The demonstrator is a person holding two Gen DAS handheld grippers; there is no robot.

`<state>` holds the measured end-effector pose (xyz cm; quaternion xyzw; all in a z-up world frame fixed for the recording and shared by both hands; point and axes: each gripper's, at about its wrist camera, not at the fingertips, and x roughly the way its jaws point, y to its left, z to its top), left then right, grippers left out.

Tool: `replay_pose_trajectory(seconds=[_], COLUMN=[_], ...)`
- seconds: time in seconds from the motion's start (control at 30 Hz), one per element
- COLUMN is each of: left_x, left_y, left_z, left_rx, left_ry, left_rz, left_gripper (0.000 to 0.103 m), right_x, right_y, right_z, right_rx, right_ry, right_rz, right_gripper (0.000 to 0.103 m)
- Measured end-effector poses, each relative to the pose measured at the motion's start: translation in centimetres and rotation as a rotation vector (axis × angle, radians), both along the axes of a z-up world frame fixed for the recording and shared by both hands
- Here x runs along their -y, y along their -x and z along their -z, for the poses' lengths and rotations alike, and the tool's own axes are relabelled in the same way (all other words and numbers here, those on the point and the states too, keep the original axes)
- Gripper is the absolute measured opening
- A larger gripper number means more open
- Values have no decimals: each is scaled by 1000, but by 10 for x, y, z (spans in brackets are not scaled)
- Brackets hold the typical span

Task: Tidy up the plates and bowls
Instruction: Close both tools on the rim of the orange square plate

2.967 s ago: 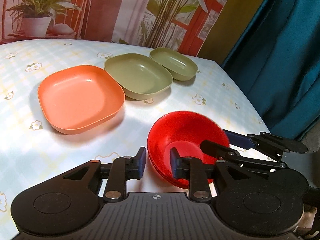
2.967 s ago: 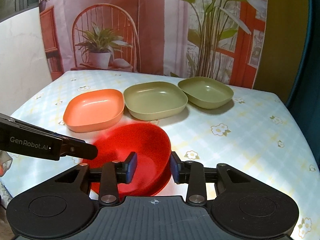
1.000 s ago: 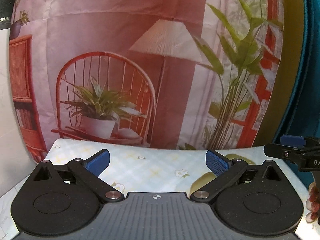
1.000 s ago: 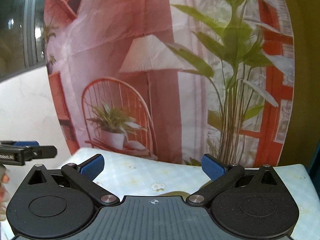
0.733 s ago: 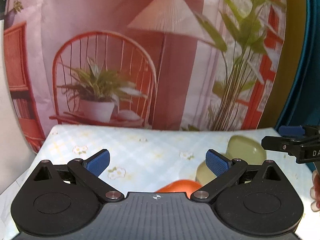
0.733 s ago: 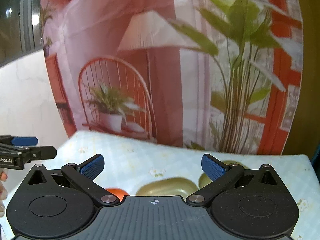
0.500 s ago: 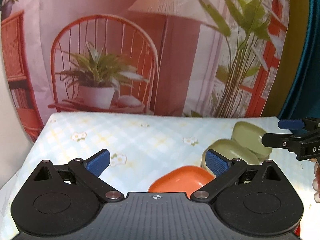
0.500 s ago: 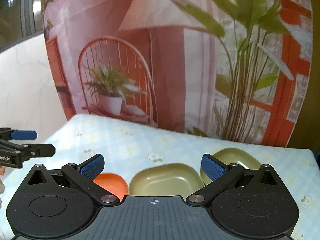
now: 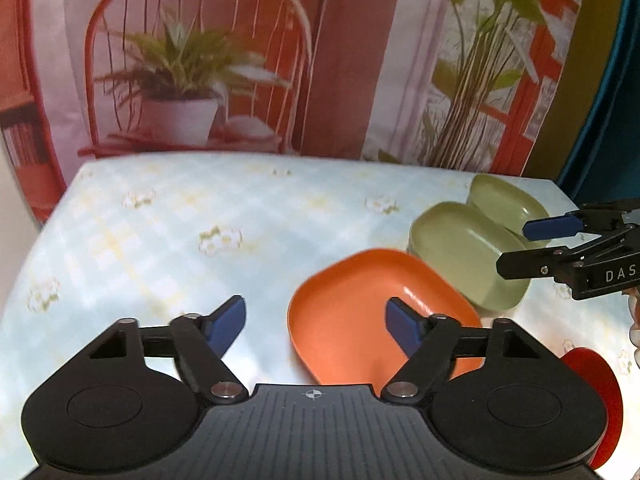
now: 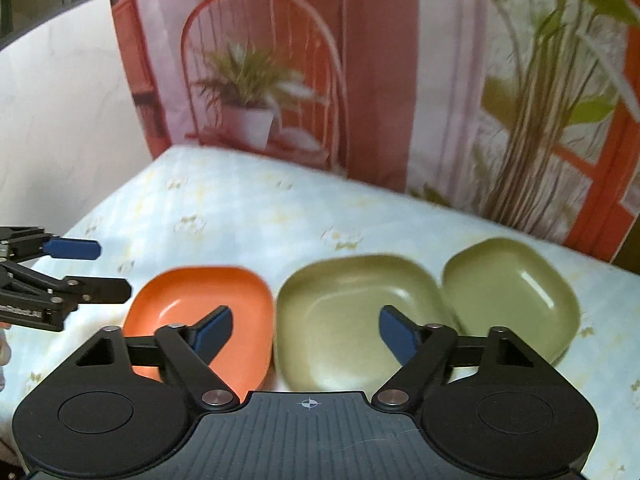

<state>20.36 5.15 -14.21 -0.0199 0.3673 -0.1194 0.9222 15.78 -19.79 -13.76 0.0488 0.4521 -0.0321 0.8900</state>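
Note:
An orange plate [image 9: 360, 304] lies on the table, with a larger green plate [image 9: 460, 248] and a smaller green plate [image 9: 504, 200] behind it to the right. The right wrist view shows the orange plate [image 10: 224, 296], larger green plate [image 10: 344, 312] and smaller green plate [image 10: 516, 280] in a row. A red bowl [image 9: 596, 376] shows at the lower right of the left view. My left gripper [image 9: 316, 324] is open and empty above the orange plate's left side. My right gripper [image 10: 306, 332] is open and empty above the larger green plate.
The table has a pale checked cloth with flowers [image 9: 200, 232]. A printed backdrop [image 9: 320, 60] hangs along its far edge. A teal curtain [image 9: 624, 80] stands at the right. Each gripper shows in the other's view: the right [image 9: 560, 240], the left [image 10: 76, 268].
Both grippers released the red bowl, opened wide, and tilted up toward the backdrop. They have since tilted back down, bringing the plates into view.

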Motion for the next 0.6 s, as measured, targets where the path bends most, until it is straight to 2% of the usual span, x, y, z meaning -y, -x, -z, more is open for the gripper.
replay_pose_trajectory(seconds=[0.17,0.23,0.3,0.4,0.6], left_x=[-4,-5,-5,-8,-11], left_y=[1,3,5,3,-3], left_z=[16,21,24,28,31], left_rx=[-53,-61,-65,-70,-69], left_ry=[23,28,28,35,47], left_rz=[-4,4,8,6,-11], left_gripper=[55,53,50,44,40], right_x=[-12,-16,-18,-20,-19], right_y=[-10,-11,-11,-9,-9], right_z=[8,10,13,18,26], right_rx=[-72,-102,-136,-171,-221], right_ry=[-36,-61,-93,-138,-191], right_rz=[-46,-59,-65,-48,-7], right_gripper=[58,51,38,28,21])
